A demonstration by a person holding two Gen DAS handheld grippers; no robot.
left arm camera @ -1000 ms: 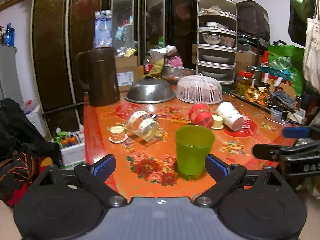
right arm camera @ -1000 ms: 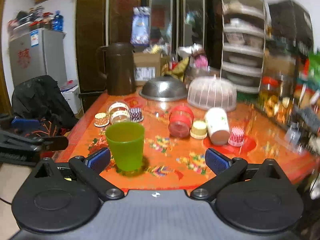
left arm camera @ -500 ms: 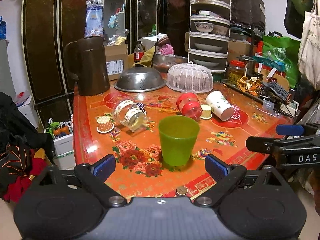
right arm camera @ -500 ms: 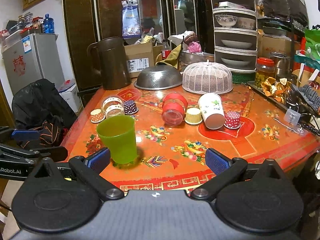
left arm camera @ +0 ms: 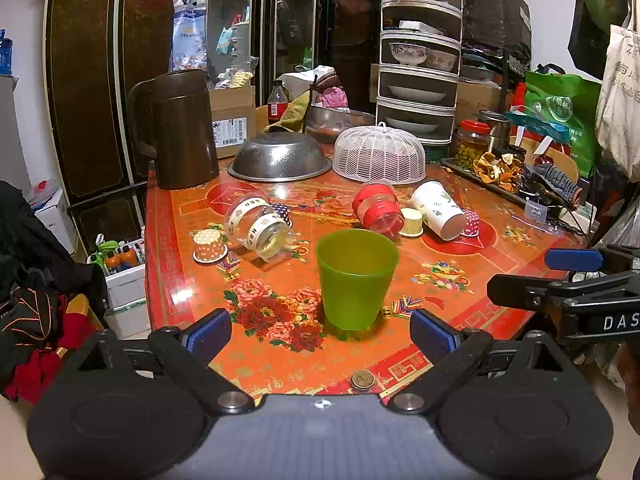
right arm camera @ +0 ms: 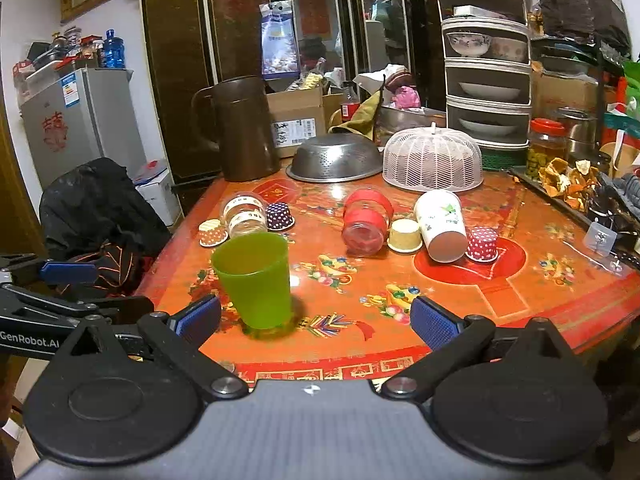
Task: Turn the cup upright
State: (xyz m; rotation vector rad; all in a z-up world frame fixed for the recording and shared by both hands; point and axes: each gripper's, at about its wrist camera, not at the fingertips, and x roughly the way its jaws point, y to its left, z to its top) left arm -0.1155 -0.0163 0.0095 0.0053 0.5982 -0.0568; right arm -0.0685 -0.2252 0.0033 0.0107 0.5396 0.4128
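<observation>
A green plastic cup (left arm camera: 355, 280) stands upright, mouth up, near the front edge of the orange flowered table (left arm camera: 460, 292); it also shows in the right wrist view (right arm camera: 254, 280). My left gripper (left arm camera: 320, 330) is open and empty, just short of the cup, which sits beyond the gap between its fingers. My right gripper (right arm camera: 316, 320) is open and empty, with the cup ahead of its left finger. A white paper cup (right arm camera: 440, 224), a red-banded clear cup (right arm camera: 366, 222) and a clear banded cup (left arm camera: 260, 226) lie on their sides farther back.
Small patterned paper cups (left arm camera: 209, 245) stand among the fallen cups. A brown jug (left arm camera: 180, 128), an upturned steel colander (left arm camera: 280, 158) and a white mesh food cover (left arm camera: 380, 154) stand at the back. A coin (left arm camera: 363, 380) lies at the front edge. A cluttered tray (left arm camera: 516, 176) lines the right side.
Both grippers have drawn back from the table and risen a little, so the green cup sits farther ahead. The cup has not moved on the table.
</observation>
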